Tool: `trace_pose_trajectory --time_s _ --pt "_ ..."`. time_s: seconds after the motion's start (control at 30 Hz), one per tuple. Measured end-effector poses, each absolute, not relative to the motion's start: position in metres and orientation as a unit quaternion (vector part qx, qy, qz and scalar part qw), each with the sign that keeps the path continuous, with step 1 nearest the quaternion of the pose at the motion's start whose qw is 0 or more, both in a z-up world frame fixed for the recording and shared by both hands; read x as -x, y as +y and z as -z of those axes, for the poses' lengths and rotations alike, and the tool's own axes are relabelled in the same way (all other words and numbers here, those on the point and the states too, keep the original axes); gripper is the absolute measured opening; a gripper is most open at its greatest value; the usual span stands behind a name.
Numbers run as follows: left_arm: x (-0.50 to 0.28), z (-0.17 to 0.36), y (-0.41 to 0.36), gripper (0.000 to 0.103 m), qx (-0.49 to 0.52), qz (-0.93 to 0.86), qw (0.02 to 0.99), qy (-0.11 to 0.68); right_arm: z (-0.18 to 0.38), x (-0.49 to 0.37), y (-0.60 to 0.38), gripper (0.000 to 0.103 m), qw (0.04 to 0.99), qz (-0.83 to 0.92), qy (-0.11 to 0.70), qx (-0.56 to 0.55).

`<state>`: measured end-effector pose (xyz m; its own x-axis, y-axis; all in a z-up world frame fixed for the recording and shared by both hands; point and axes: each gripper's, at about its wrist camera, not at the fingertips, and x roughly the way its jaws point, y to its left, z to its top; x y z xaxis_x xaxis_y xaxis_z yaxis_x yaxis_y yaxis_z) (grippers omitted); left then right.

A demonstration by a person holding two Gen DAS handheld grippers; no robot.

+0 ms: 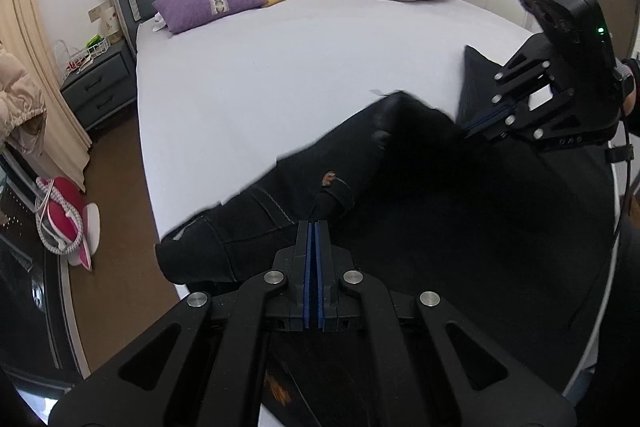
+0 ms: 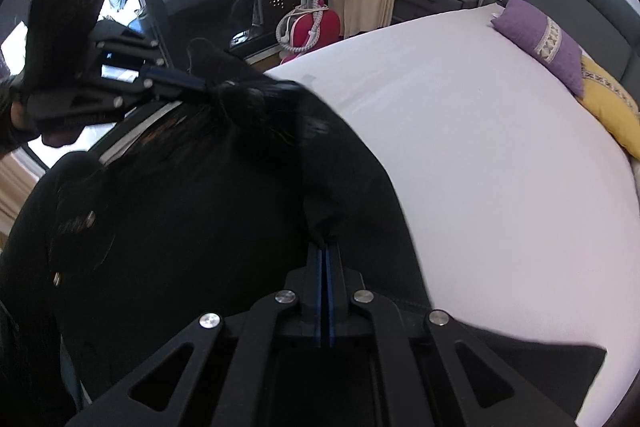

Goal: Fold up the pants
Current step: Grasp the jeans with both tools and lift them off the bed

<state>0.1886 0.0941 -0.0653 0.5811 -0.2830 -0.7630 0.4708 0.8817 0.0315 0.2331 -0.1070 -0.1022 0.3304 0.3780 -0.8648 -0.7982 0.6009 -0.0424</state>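
Left wrist view: left gripper has its jaws clamped on the black cotton pants, bunched on the white bed sheet. Right wrist view: right gripper is pinched on them too. Such thin pinches could slip and wreck the fold.

Pants on bed (near edge); pillows behind.

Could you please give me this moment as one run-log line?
step: fold underway | left gripper: shut on black fabric pants | right gripper: shut on pants | surface: white bed sheet
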Motion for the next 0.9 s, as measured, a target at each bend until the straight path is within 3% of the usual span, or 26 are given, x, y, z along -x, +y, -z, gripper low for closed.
trace_pose_trajectory --time_s 0.57,0.9 --pt "0.038 0.086 0.070 0.000 -0.132 0.256 0.853 0.435 0.111 -0.064 -0.123 0.003 0.751 -0.363 0.436 0.339" --pt "0.114 0.090 0.056 0.000 -0.138 0.285 0.834 0.453 0.125 -0.011 -0.115 0.003 0.730 -0.359 0.434 0.388"
